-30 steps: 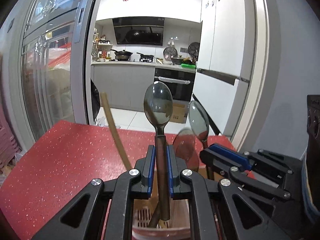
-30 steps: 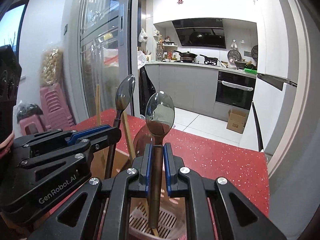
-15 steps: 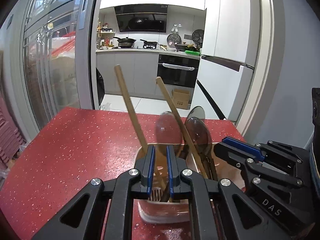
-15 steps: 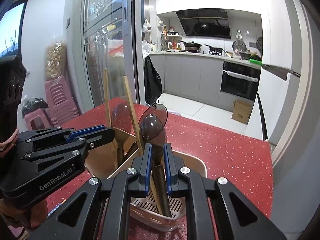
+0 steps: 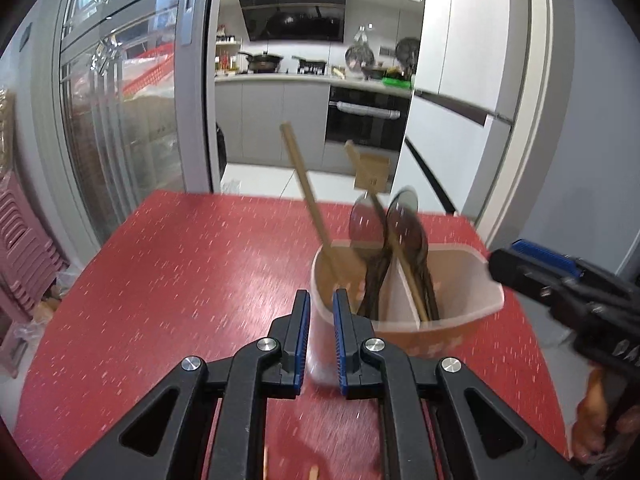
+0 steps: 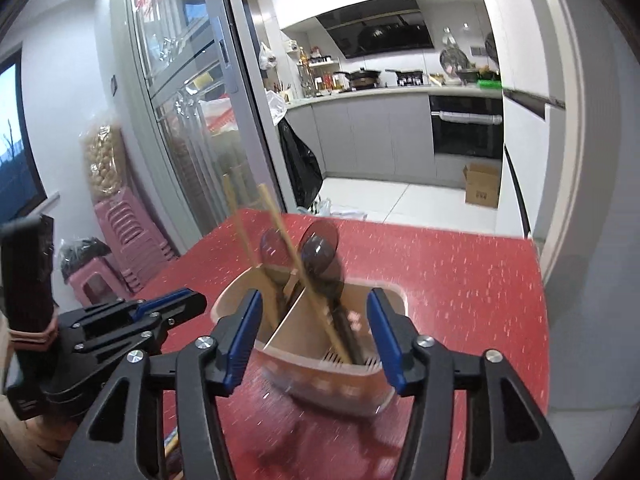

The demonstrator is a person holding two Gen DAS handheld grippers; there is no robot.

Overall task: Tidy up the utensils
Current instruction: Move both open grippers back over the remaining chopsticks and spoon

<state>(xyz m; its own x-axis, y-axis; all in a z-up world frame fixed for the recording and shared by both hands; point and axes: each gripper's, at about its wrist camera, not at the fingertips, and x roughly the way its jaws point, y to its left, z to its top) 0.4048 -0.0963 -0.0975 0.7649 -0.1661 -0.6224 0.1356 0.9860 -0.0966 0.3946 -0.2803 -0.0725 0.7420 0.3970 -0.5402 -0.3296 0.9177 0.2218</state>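
1. A red speckled table is seen before a kitchen doorway.
2. Two spoons and chopsticks are stood in the divided holder.
3. The left gripper is held slightly parted, empty; the right gripper is spread wide, empty.

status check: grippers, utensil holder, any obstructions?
Left hand-held gripper narrowly open, empty; right hand-held gripper wide open, empty. Two spoons and two chopsticks standing in the utensil holder on the red table. No obstruction seen.

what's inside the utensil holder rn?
Utensil holder, split by a divider: two dark spoons and two wooden chopsticks, all upright and leaning. A slotted floor shows on one side; the utensils' lower ends and the other compartment's bottom are hidden by the walls.
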